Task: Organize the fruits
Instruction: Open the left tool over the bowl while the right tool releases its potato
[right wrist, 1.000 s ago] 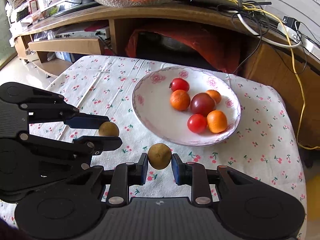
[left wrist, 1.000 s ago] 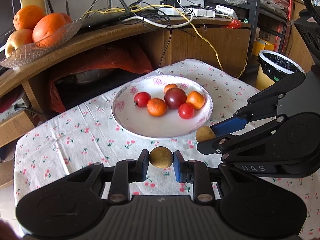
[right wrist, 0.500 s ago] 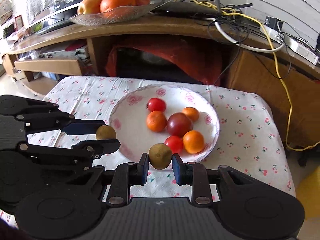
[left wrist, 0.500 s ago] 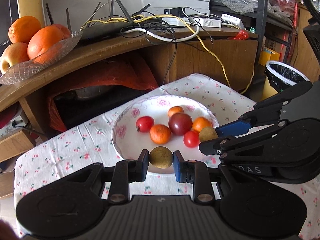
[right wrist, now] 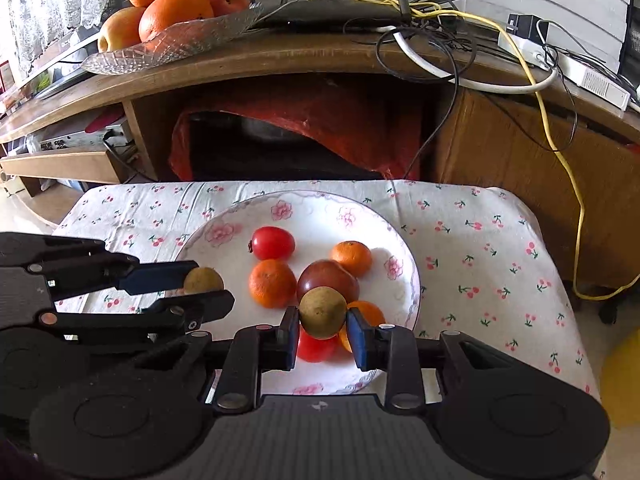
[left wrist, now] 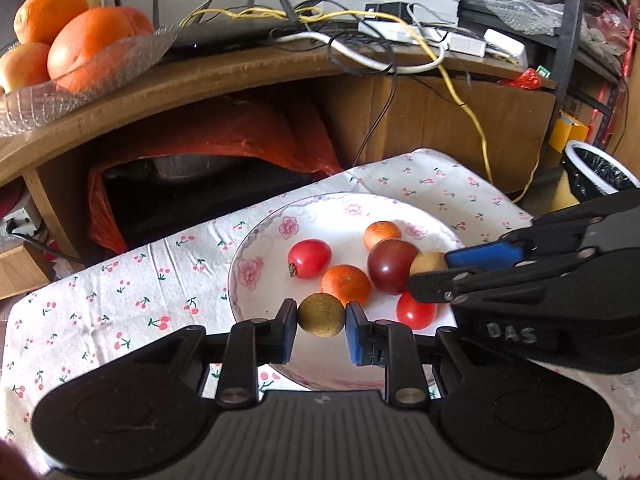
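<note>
A white flowered plate [left wrist: 256, 264] [right wrist: 404, 264] holds several tomatoes, small oranges and a dark plum [left wrist: 390, 266] [right wrist: 326, 276]. My left gripper [left wrist: 321, 316] is shut on a small brown-green fruit [left wrist: 321, 315] held over the plate's near left part; it shows in the right wrist view too [right wrist: 203, 281]. My right gripper [right wrist: 323, 314] is shut on a second brown-green fruit [right wrist: 322, 312], held above the plate's right side beside the plum; it also shows in the left wrist view [left wrist: 427, 264].
The plate rests on a low table with a cherry-print cloth [left wrist: 120, 304] [right wrist: 480, 248]. Behind is a wooden shelf [right wrist: 280, 60] with a glass bowl of oranges and apples [left wrist: 60, 60] [right wrist: 172, 12], cables and a router. A bin [left wrist: 596, 172] stands at the right.
Both grippers have risen and moved forward over the plate, each still holding its fruit. The fruits were above the cloth in front of the plate a second ago.
</note>
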### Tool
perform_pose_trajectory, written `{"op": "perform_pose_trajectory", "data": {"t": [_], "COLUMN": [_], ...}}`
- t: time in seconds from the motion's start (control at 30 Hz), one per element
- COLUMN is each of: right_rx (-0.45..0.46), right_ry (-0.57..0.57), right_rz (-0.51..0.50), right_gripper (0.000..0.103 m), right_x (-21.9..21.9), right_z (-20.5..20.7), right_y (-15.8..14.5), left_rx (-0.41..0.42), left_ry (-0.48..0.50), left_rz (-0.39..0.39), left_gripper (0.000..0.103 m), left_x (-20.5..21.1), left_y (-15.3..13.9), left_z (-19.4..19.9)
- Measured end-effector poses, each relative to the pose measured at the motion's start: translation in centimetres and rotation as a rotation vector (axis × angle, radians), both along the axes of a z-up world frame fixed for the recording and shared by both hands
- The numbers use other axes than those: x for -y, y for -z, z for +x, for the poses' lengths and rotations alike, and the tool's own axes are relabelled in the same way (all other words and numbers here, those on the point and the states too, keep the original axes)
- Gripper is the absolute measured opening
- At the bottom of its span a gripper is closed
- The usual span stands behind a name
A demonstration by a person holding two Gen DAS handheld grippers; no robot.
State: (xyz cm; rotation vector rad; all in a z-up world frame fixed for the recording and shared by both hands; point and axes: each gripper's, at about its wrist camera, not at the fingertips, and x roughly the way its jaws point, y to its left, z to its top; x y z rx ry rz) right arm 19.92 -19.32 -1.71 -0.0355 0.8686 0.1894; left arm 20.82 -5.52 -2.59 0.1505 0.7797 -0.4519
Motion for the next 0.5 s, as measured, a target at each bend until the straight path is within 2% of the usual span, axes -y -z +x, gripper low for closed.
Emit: {"op": "perform_pose_trajectory", "data": {"t": [0.2, 0.3, 0.5], "right_rx": [0.021, 0.017, 0.029], "right_ry": [0.026, 0.033, 0.042], "right_rz": [0.008, 0.043, 0.044], "right_gripper": [0.031, 0.039, 0.040], "right_x": [0.30, 0.51, 0.43], "right_z": [0.42, 0.70, 0.61], "right_y": [0.02, -0.05, -0.18], "left_rx": [-0.013, -0.013, -0.007], "left_ry": [-0.008, -0.007, -0.010], "left_rz": [-0.004, -0.011, -0.010], "left_gripper": [0.035, 0.036, 0.040], "left_x": [0.15, 0.16, 0.01], "left_y": [0.45, 0.39, 0.11], "left_z": [0.38, 0.40, 0.21]}}
